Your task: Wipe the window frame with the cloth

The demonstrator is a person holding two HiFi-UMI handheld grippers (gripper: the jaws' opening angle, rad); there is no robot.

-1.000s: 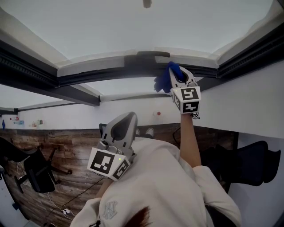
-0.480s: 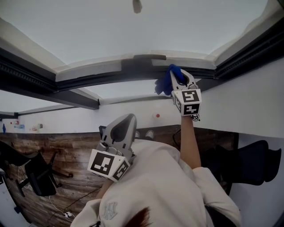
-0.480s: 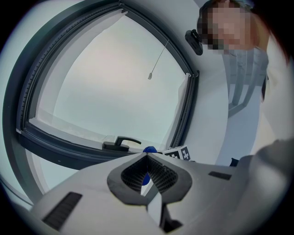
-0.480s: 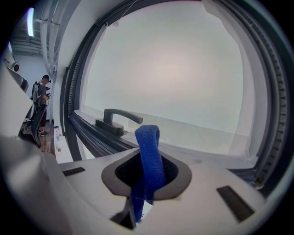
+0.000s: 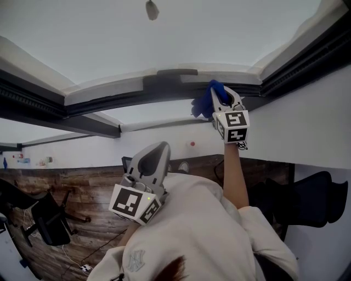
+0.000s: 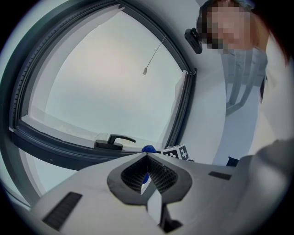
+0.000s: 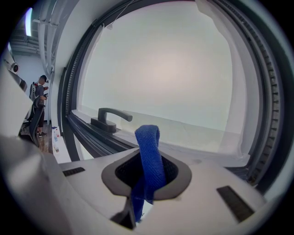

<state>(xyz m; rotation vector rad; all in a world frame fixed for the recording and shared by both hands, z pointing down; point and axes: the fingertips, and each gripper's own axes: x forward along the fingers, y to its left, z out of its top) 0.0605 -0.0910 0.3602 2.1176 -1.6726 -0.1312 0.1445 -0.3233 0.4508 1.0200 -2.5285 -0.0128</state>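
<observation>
My right gripper (image 5: 221, 94) is raised to the dark window frame (image 5: 109, 99) and shut on a blue cloth (image 5: 204, 102). The cloth bunches to the left of the jaws against the frame's lower rail, just right of the window handle (image 5: 177, 72). In the right gripper view the blue cloth (image 7: 149, 158) sticks up from between the jaws, with the handle (image 7: 110, 117) to the left beyond it. My left gripper (image 5: 157, 147) is held low in front of my chest, shut and holding nothing. In the left gripper view its jaws (image 6: 147, 156) point at the handle (image 6: 113, 140) and the cloth (image 6: 148, 149).
A small pull-cord weight (image 5: 152, 9) hangs in front of the pane. A white wall (image 5: 307, 121) runs on the right of the frame. Black office chairs (image 5: 44, 217) stand on the wooden floor below. A person (image 7: 41, 103) stands far off to the left.
The right gripper with the cloth has slid a little to the right along the frame, away from the handle. The left gripper has stayed where it was.
</observation>
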